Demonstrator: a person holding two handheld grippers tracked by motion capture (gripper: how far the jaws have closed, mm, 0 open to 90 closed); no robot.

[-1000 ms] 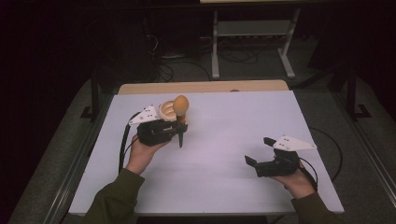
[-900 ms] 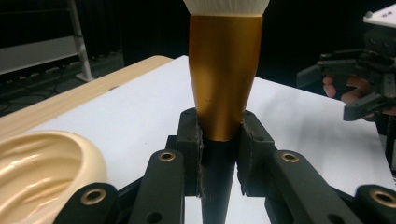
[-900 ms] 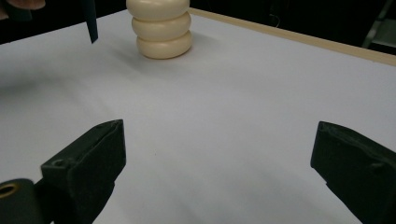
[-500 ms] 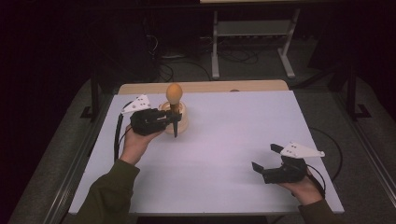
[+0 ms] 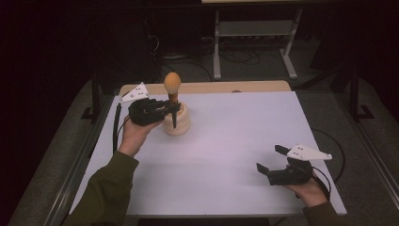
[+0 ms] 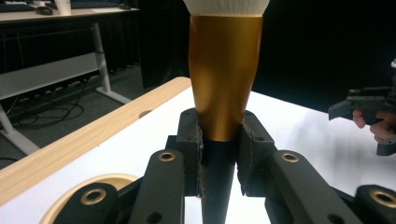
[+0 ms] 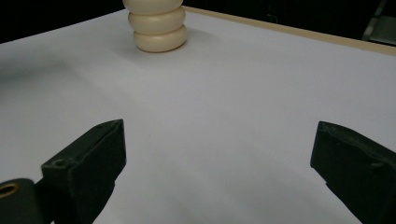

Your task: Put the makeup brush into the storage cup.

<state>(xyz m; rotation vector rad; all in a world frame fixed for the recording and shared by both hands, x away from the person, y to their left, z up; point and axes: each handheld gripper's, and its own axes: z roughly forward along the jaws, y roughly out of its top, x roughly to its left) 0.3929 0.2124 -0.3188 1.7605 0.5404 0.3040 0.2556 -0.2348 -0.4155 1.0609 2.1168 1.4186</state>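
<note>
My left gripper point(image 5: 172, 108) is shut on a brush point(image 5: 172, 84) and holds it upright at the table's back left. The left gripper view shows the pads point(image 6: 246, 149) pressing where the gold ferrule point(image 6: 224, 70) meets the black tapering handle, with pale bristles at the top edge. The handle's tip hangs over a cream ribbed holder point(image 5: 181, 126); whether it touches I cannot tell. Far off at the front right, my right gripper point(image 5: 271, 159) stands open just above the white tabletop point(image 5: 235, 141). Nothing is between its jaws point(image 7: 217, 154), and the holder point(image 7: 157, 25) shows beyond them.
A wooden strip point(image 5: 221, 87) runs along the table's far edge. Behind it, on the dark floor, stand a metal desk frame point(image 5: 254, 37) and loose cables. The right hand with its gripper point(image 6: 369, 109) shows at the right of the left gripper view.
My left gripper has risen and moved back and to the left, turning the brush upright, so the cream holder now shows below it. The right hand has barely shifted.
</note>
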